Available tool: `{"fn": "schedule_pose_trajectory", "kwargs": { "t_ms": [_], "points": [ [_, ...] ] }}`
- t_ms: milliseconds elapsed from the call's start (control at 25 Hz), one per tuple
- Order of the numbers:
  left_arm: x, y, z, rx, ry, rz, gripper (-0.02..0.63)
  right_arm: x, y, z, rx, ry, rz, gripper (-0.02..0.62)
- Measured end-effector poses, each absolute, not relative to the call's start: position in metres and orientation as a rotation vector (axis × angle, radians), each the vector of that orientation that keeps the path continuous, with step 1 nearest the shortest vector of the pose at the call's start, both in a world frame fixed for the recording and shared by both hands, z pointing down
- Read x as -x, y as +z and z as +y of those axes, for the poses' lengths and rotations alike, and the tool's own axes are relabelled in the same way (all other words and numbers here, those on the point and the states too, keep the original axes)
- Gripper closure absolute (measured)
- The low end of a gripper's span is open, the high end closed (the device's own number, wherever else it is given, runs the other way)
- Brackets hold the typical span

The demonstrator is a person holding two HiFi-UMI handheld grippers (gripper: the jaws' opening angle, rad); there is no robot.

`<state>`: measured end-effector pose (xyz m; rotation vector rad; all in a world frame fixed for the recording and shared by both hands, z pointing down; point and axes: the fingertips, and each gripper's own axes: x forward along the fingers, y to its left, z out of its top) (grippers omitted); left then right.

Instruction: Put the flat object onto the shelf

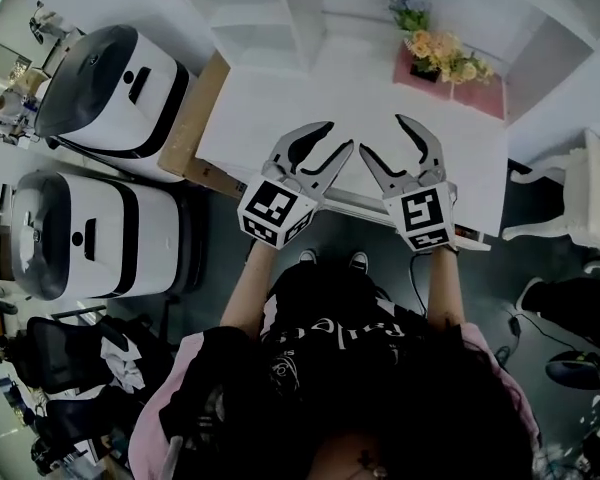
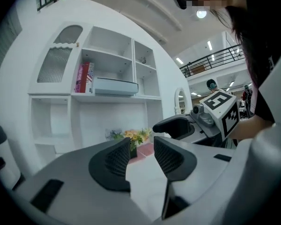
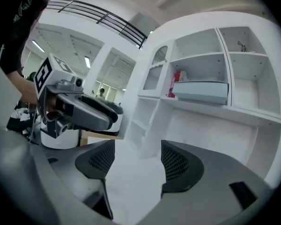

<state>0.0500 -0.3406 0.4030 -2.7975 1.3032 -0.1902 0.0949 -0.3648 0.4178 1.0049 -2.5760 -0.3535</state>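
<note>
Holds left gripper (image 1: 338,136) and right gripper (image 1: 382,134) part-open, empty, over desk (image 1: 280,108); faces flat blue box (image 2: 114,86) lying on shelf (image 2: 84,95) at 12 o'clock, seemingly light, rigid, best pinched by its front edge.

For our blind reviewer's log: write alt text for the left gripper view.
The left tongs stand open and empty, facing a white shelf unit where a flat pale-blue box lies beside red books. Flowers sit on the desk below; the right tongs show at right.
</note>
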Motion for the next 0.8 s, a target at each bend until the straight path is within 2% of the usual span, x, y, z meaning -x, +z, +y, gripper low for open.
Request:
{"fn": "schedule_pose_trajectory", "kwargs": {
  "t_ms": [360,800],
  "points": [
    [-0.004,0.417,-0.269,2.842,-0.147,1.344,0.456,-0.043,0.424,-0.289,-0.967,-0.227,-2.645,0.262],
    [0.096,0.418,-0.162,2.893,-0.081,1.228,0.456,0.044,0.439,-0.176,-1.119,-0.128,-2.583,0.262]
  ]
}}
